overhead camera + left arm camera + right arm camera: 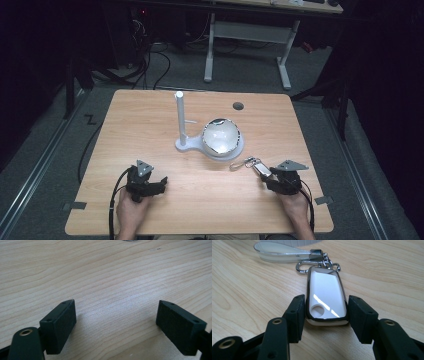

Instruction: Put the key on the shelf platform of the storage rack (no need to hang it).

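Right tongs (pixel 325 312) are clamped on the key fob (pixel 325 298): each pad presses a long side of the fob near its rear end, and the fob lies flat on the surface (pixel 249 290). In the high view the right tongs (pixel 266 176) sit at the front right of the surface (pixel 150 115), with the fob (pixel 262 169) running up and to the left from them.

Key relation: the fob's long axis lies in line with the tongs and points away from the hand. Its far end carries a clasp (pixel 317 263) and a clear loop strap (pixel 279 251), which trail on toward the stand. The grip is therefore across the short width, at the end opposite the strap. Judgement: a straight lift should leave clasp and strap hanging below the far end; with the hold this far back, the fob may tip nose-down.

Left tongs (pixel 116 322) stand wide open with nothing between them, only bare surface. In the high view the left tongs (pixel 159 182) are at the front left, well apart from the fob. The right hand (pixel 295 207) is much the nearer.

Containers: a shiny bowl (pixel 221 135) sits on the white stand (pixel 186 145), beside its upright post (pixel 179 117). It looks empty, though glare hides part of the inside. A short peg juts from the post toward the bowl.
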The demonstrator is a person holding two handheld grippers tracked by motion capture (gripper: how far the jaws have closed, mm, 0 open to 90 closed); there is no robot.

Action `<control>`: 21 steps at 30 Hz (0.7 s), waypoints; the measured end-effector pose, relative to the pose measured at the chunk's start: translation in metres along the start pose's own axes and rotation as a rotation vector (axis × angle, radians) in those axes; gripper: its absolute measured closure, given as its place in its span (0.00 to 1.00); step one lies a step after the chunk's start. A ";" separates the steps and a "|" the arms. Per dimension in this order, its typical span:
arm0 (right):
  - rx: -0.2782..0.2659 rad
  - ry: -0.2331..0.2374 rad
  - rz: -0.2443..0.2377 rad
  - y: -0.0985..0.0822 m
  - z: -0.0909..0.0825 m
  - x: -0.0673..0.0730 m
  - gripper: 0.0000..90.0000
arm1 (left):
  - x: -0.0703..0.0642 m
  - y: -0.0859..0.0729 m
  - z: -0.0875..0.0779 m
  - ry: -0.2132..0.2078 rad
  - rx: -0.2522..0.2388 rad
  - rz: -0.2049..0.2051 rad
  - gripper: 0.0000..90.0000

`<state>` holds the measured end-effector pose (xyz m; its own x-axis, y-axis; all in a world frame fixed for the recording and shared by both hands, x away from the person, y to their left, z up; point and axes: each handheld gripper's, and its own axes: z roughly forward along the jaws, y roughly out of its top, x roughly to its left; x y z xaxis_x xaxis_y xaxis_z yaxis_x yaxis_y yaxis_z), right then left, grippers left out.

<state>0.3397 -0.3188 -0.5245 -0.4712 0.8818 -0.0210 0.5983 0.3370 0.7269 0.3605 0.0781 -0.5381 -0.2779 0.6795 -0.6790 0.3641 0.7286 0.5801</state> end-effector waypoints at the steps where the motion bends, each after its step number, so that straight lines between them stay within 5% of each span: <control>1: -0.009 0.000 0.005 0.000 -0.001 0.000 0.56 | 0.000 0.000 0.000 0.000 0.000 0.001 0.19; 21: -0.109 0.083 0.089 0.006 -0.037 -0.006 0.57 | -0.001 0.000 0.000 0.004 -0.002 -0.009 0.19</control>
<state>0.3224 -0.3340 -0.4947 -0.4745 0.8745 0.1005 0.5684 0.2172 0.7936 0.3606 0.0777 -0.5378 -0.2850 0.6732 -0.6823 0.3601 0.7349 0.5747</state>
